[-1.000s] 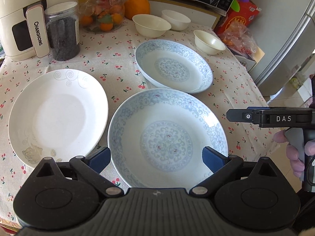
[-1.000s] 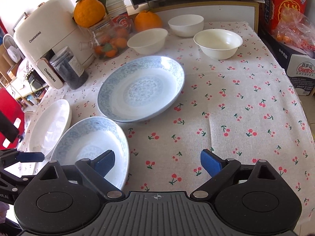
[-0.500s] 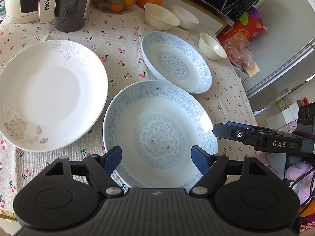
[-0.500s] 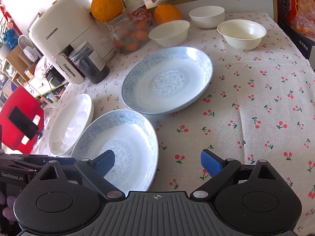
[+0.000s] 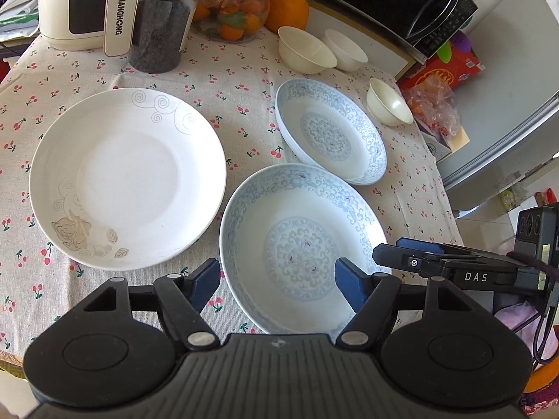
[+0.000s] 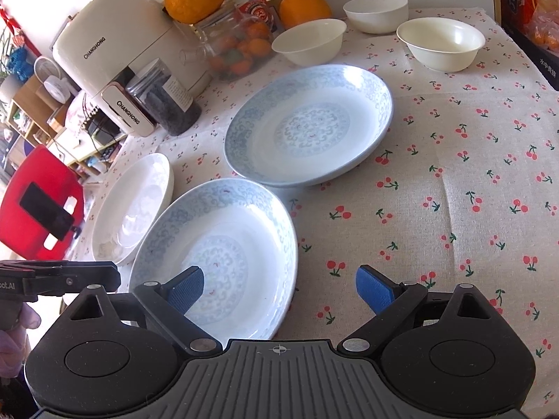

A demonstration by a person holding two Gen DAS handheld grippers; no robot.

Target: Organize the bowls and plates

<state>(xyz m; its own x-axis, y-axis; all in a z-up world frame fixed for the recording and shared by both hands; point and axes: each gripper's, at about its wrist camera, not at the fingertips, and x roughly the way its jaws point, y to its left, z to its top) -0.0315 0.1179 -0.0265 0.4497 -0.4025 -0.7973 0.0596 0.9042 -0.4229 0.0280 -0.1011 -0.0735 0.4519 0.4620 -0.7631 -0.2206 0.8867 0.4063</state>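
Near blue plate (image 5: 304, 244) at the table's (image 5: 241, 70) front edge, beneath our left gripper (image 5: 277, 281) and right gripper (image 6: 279, 291), both wide open and empty; probably glazed ceramic—stiff, slippery, breakable—so we pinch its rim.

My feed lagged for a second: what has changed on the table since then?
Both hand-held grippers closed in on the near blue plate: the left now straddles its near rim, the right its right edge. Both are open, gripping nothing. The white plate, far blue plate and bowls stayed put.
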